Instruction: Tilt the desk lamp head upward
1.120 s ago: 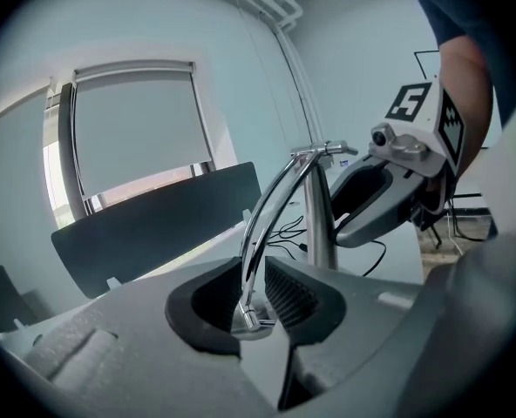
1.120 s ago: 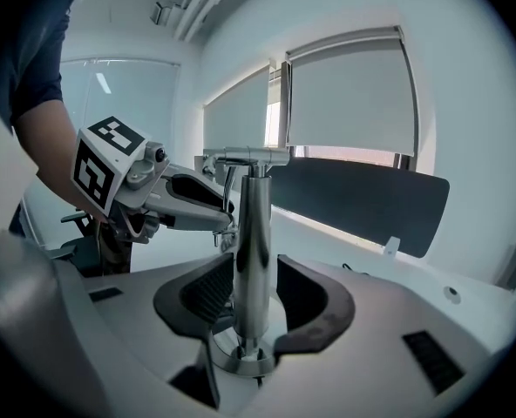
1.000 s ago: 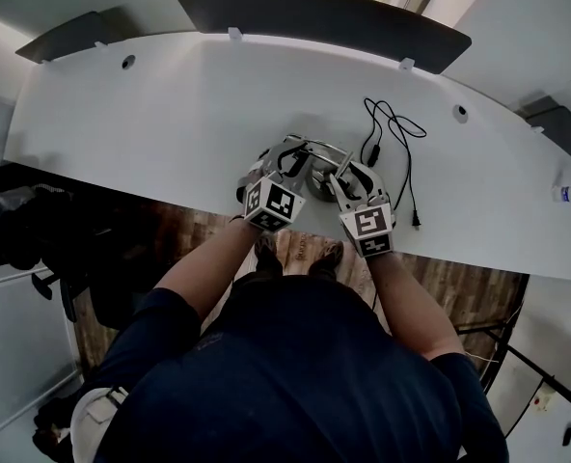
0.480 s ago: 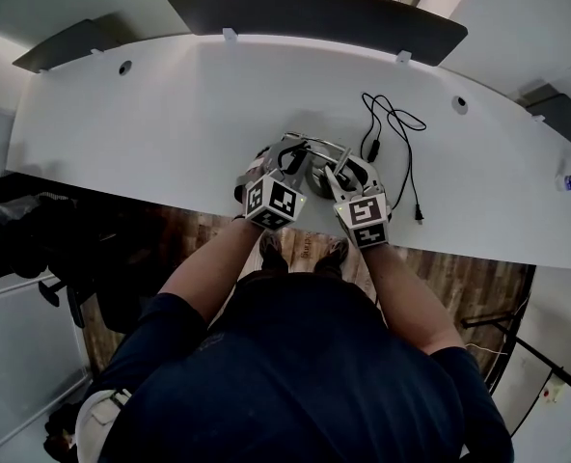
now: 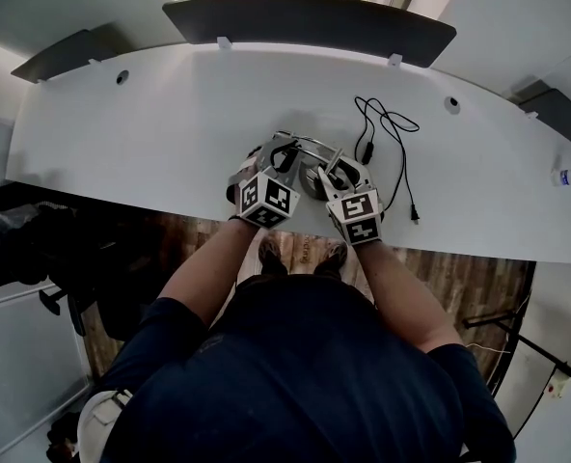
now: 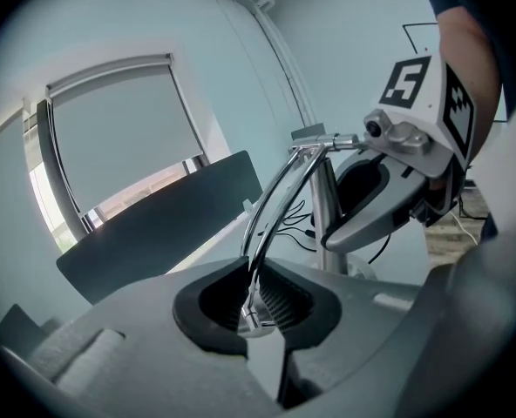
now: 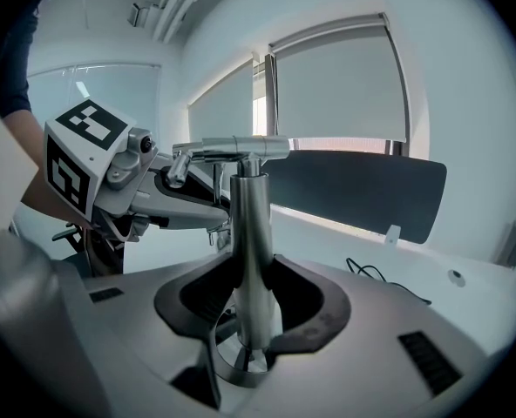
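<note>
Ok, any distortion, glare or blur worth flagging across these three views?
Head view: sharp, evenly daylit, fisheye bows the white desk into an arc. Left gripper view: dark vignette, soft foreground, bright streaks on the chrome lamp arm. Right gripper view: same vignette, window gap blown out, chrome lamp post crisp.

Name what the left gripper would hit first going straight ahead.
The left gripper has just closed its jaws on the lamp's curved chrome arm. Beyond that, probably the upright post, held by the right gripper; depth unclear.
</note>
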{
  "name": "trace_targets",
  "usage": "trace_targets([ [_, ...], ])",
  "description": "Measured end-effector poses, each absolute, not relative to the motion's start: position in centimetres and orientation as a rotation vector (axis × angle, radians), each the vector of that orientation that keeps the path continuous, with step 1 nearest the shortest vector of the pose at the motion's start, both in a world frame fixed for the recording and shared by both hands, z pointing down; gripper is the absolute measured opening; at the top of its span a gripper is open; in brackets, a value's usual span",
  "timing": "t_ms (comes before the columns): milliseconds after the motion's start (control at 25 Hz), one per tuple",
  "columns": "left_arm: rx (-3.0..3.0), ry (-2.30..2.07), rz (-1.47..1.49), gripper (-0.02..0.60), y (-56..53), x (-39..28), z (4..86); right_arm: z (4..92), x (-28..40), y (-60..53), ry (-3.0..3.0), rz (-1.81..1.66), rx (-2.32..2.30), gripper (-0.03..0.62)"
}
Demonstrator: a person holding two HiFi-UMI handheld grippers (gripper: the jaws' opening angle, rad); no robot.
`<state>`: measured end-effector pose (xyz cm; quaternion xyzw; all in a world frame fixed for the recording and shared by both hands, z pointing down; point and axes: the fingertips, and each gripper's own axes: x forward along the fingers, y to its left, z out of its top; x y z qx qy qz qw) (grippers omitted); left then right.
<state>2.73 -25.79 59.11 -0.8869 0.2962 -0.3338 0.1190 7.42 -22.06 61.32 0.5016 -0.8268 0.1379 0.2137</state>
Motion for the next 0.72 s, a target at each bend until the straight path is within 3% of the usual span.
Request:
trace_targets([
  [720,-2.168,0.761,-0.991,0.064,-27.1,1.2,52.8,61.5,7.4,-22.3,-2.277,0.417,1.389,0.146],
])
